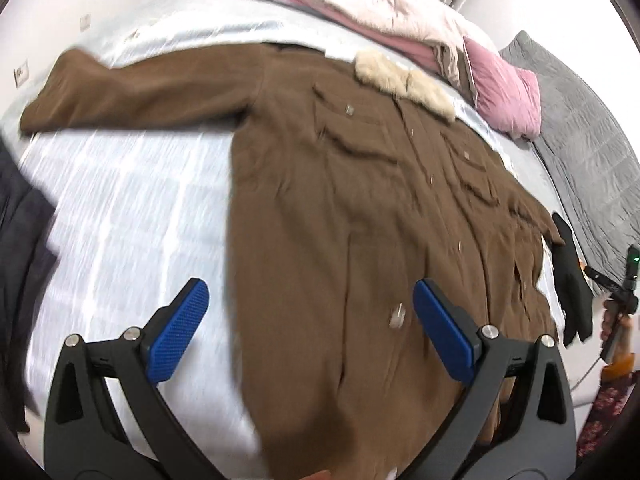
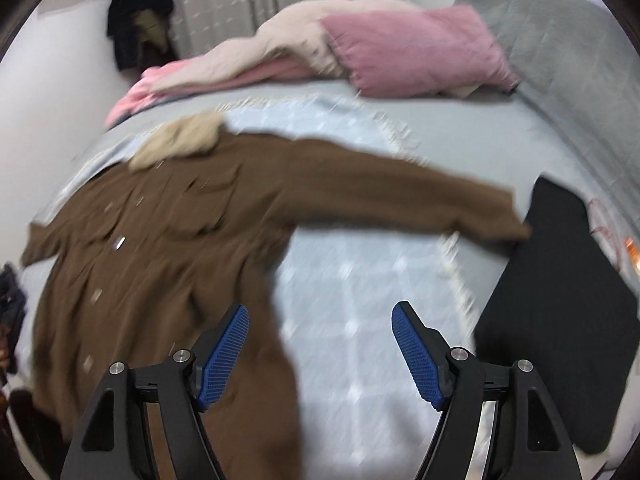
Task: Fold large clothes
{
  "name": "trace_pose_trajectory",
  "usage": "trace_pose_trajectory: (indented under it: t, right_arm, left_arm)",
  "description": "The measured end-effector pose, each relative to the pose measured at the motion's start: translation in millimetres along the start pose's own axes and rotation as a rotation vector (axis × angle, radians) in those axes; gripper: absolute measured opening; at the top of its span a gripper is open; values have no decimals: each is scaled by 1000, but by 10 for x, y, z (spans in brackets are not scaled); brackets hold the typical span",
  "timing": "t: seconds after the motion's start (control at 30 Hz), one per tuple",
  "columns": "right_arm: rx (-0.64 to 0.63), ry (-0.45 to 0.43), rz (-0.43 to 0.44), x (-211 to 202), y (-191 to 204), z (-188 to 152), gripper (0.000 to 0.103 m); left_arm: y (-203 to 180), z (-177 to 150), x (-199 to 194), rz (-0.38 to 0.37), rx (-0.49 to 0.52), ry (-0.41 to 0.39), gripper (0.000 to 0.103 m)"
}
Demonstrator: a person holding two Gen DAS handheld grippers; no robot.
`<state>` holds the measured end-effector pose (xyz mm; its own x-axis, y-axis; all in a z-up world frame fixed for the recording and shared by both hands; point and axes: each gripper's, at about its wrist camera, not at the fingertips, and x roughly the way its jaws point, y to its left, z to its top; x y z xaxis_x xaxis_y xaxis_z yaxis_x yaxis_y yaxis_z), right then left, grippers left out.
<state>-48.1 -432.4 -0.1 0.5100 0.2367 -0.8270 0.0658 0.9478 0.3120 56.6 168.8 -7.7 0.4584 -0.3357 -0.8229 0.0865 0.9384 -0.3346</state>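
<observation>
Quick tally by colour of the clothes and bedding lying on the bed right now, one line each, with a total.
Brown: 1, the coat with a pale fur collar, spread flat, sleeves out.
Black: 1, a garment beside the coat's sleeve end.
Pink: 2, a pillow and a pink-and-cream heap of bedding, too blurred to split further.
Grey: 1, a quilted cover.
Total: 5
</observation>
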Motion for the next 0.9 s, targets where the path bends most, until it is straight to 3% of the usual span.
trace_pose_trajectory:
  t: [0.17,0.3,0.37,0.47,0.5,0.57,0.6,0.63,0.67,0.73,0.83,0.9]
  right_arm:
    - [98,84,144,142,-139,-494,75]
    - [210,164,194,449,-303,-863,75]
    - [281,201,229,599,-389,-1009,75]
    - [496,237,407,839,-545,-1260,75]
    - [558,220,460,873,-575,-1329,75]
    - [584,214,550,884,-549,-1373,64]
    - [599,242,608,922,-510,-1404,34]
    - [614,293,665,978,-433,-1445,14]
    - [593,303,639,958,-369,-1448,13]
    - [518,258,556,726,-238,-1367,11]
    - [443,142,603,167,-122,-1251,10]
    - [374,101,593,-145,-57,-1228,10]
  left_arm:
    - [283,-508,30,-63,-81,99,101]
    - [301,-824,152,-163,-113,175,87]
    - [267,-960,201,-219,-133,199,87]
    - [208,-1164,333,-345,-205,254,85]
    - [182,-1208,358,-355,-215,268,84]
    - [43,-1246,331,-306,-149,249,75]
    - [15,-1240,321,-296,-139,255,48]
    - [3,-1233,304,-327,-161,280,24]
    - [4,-1214,269,-347,-178,285,23]
    - [1,-1096,-52,-336,-162,211,17]
    - [107,-907,-716,-329,-137,47,15]
    - [172,-865,-912,-302,-116,19,15]
